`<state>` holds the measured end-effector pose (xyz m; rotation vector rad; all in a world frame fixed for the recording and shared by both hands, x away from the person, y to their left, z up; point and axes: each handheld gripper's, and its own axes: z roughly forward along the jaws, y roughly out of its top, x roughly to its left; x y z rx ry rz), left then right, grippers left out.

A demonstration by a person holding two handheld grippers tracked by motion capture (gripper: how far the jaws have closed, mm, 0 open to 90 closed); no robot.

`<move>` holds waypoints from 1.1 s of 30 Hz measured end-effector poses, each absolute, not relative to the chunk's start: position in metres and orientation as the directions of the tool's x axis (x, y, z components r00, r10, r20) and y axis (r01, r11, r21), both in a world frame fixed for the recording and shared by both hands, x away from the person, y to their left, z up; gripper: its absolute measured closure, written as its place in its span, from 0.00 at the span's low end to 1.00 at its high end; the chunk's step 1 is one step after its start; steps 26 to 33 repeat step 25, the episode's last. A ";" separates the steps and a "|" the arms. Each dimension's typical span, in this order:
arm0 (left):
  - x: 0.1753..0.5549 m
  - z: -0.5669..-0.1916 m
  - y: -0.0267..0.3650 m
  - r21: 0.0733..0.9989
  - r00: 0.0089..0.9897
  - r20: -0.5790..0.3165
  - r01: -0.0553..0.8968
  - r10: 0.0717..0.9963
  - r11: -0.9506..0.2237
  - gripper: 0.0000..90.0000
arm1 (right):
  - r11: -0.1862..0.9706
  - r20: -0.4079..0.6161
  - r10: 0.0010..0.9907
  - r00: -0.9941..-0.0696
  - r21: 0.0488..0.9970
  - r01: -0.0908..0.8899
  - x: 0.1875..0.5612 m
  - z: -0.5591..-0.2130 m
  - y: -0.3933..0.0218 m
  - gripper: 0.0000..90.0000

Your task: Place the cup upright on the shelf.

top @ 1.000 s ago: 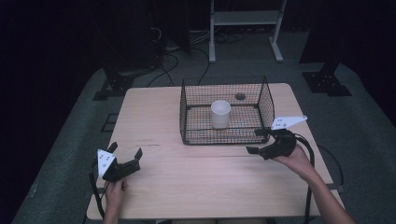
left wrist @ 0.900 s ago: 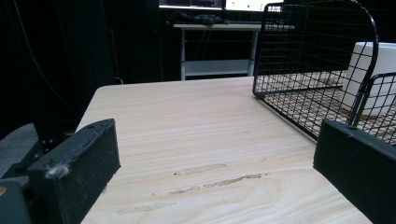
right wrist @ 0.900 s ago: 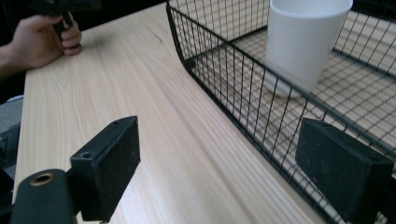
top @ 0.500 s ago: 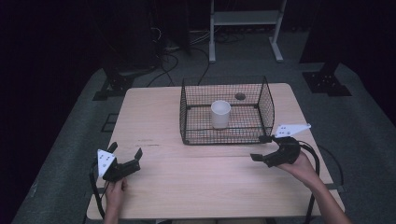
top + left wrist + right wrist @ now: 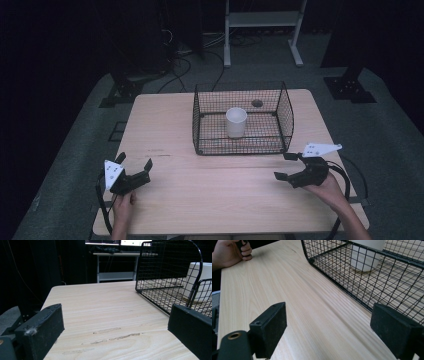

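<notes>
Claws (image 5: 134, 168) (image 5: 289, 165) both gape apart, empty, near wire basket (image 5: 243, 148) holding white cup (image 5: 236, 121).

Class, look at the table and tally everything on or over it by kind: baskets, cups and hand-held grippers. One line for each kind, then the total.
Wire basket: 1
White cup, standing inside the basket: 1
Grippers: 2, the left gripper and the right gripper, both open and empty
Total: 4
</notes>
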<state>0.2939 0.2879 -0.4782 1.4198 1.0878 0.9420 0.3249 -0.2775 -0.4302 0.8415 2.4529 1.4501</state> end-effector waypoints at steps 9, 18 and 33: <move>0.294 -0.478 0.288 0.992 0.272 -0.015 0.124 0.962 -0.019 0.00 | 0.321 0.139 0.575 -0.806 0.868 0.378 0.309 -0.440 -0.289 0.14; 0.294 -0.478 0.288 0.992 0.272 -0.015 0.124 0.962 -0.020 0.00 | 0.269 0.123 0.620 -0.775 0.895 0.357 0.288 -0.449 -0.297 0.14; 0.294 -0.478 0.289 0.992 0.270 -0.022 0.125 0.963 -0.012 0.00 | 0.247 0.102 0.649 -0.754 0.909 0.336 0.272 -0.452 -0.296 0.14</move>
